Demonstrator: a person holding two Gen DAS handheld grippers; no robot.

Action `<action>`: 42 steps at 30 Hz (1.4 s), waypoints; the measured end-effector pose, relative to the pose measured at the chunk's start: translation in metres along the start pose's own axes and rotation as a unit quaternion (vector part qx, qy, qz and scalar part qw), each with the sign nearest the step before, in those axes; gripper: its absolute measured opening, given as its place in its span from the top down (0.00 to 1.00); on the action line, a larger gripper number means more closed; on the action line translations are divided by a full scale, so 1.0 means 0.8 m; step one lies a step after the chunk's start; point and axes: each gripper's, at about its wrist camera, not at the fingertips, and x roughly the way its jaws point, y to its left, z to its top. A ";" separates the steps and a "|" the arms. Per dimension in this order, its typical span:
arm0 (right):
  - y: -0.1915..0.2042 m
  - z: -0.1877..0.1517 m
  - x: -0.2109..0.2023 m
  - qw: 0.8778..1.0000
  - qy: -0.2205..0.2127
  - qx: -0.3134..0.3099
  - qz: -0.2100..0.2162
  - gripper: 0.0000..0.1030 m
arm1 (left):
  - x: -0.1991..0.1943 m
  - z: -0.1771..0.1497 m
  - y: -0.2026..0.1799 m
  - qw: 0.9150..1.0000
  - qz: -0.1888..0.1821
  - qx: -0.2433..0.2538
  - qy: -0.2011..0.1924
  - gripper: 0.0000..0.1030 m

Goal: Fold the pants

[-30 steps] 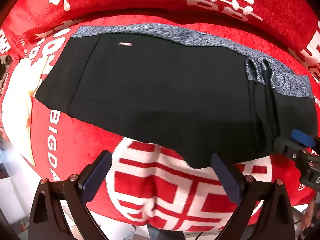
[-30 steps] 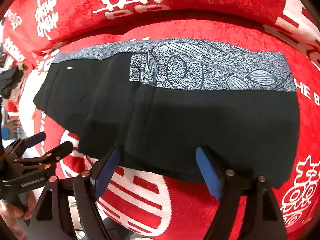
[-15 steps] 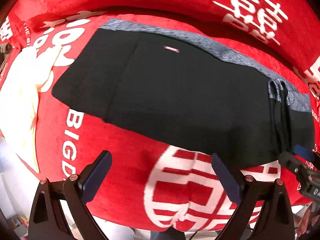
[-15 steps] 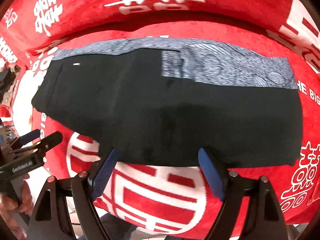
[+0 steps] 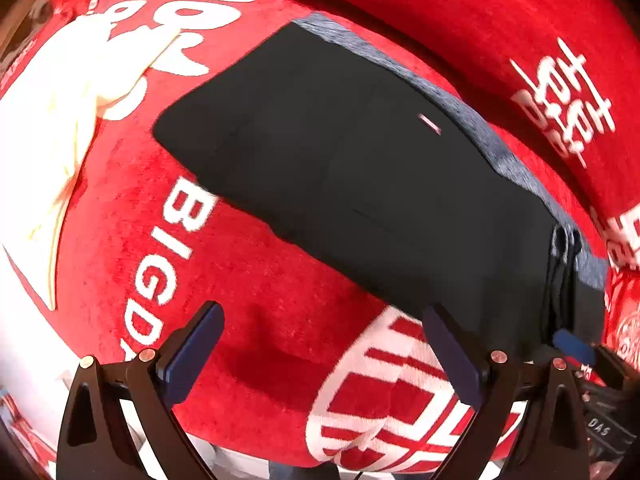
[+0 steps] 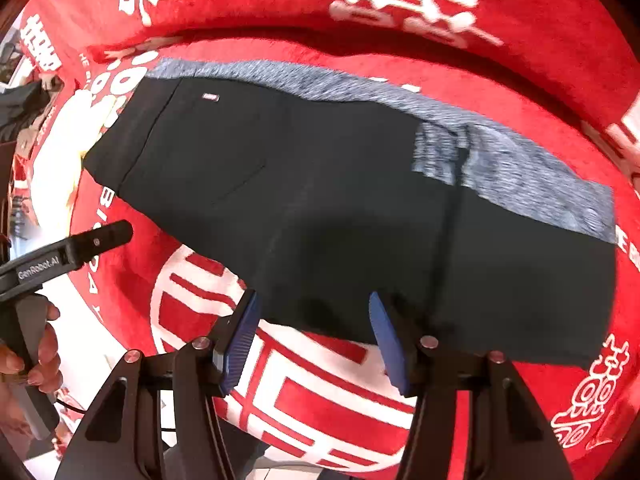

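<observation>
Red blanket [image 6: 320,380] under black pants [image 6: 320,200]

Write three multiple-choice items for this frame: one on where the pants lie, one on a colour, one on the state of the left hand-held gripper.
1. Where do the pants lie?
A. Spread on the red cover
B. Hanging between both grippers
C. On a bare floor

2. What colour is the patterned band along the pants' far edge?
A. Yellow
B. Grey
C. Green

3. How is the left hand-held gripper?
A. Shut on the pants
B. Shut on nothing
C. Open, holding nothing

Answers:
1 A: the black cloth lies flat on red plush with white lettering.
2 B: the strip is speckled grey.
3 C: its blue pads stand wide apart with only red cover between them.
</observation>
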 end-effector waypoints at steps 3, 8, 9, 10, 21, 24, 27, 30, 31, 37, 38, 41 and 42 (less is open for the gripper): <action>0.001 0.008 0.020 1.000 0.016 0.005 0.014 0.41 | 0.001 0.009 0.011 1.000 -0.007 -0.019 -0.004 0.03; -0.005 0.010 0.048 0.999 0.042 0.013 0.016 0.41 | 0.000 0.025 0.027 0.999 -0.023 -0.035 -0.015 0.03; -0.005 0.010 0.049 0.999 0.041 0.016 0.017 0.41 | 0.001 0.029 0.029 0.999 -0.025 -0.034 -0.016 0.03; -0.006 0.010 0.049 0.999 0.040 0.017 0.019 0.40 | 0.001 0.031 0.031 0.999 -0.029 -0.032 -0.018 0.03; 0.001 0.012 0.056 0.999 0.043 0.007 0.025 0.30 | 0.005 0.045 0.071 0.989 -0.105 -0.103 -0.035 0.03; -0.001 0.013 0.057 0.998 0.043 0.016 0.033 0.28 | 0.009 0.047 0.084 0.984 -0.131 -0.116 -0.036 0.03; -0.001 0.015 0.058 0.998 0.045 0.015 0.035 0.27 | 0.012 0.048 0.099 0.970 -0.192 -0.140 -0.041 0.03; 0.002 0.015 0.059 0.998 0.046 0.007 0.031 0.25 | 0.021 0.052 0.107 0.955 -0.247 -0.156 -0.047 0.03; 0.004 0.015 0.060 0.998 0.046 0.005 0.030 0.24 | 0.023 0.054 0.109 0.953 -0.255 -0.157 -0.048 0.03; 0.005 0.014 0.061 0.999 0.045 0.004 0.028 0.23 | 0.032 0.065 0.115 0.943 -0.282 -0.167 -0.059 0.03; 0.005 0.014 0.060 0.999 0.045 0.003 0.028 0.23 | 0.033 0.066 0.118 0.940 -0.287 -0.171 -0.064 0.03; 0.007 0.013 0.061 0.999 0.045 0.001 0.026 0.22 | 0.037 0.072 0.121 0.935 -0.296 -0.180 -0.070 0.03; 0.007 0.013 0.062 0.999 0.045 0.000 0.026 0.22 | 0.035 0.074 0.120 0.936 -0.293 -0.180 -0.071 0.03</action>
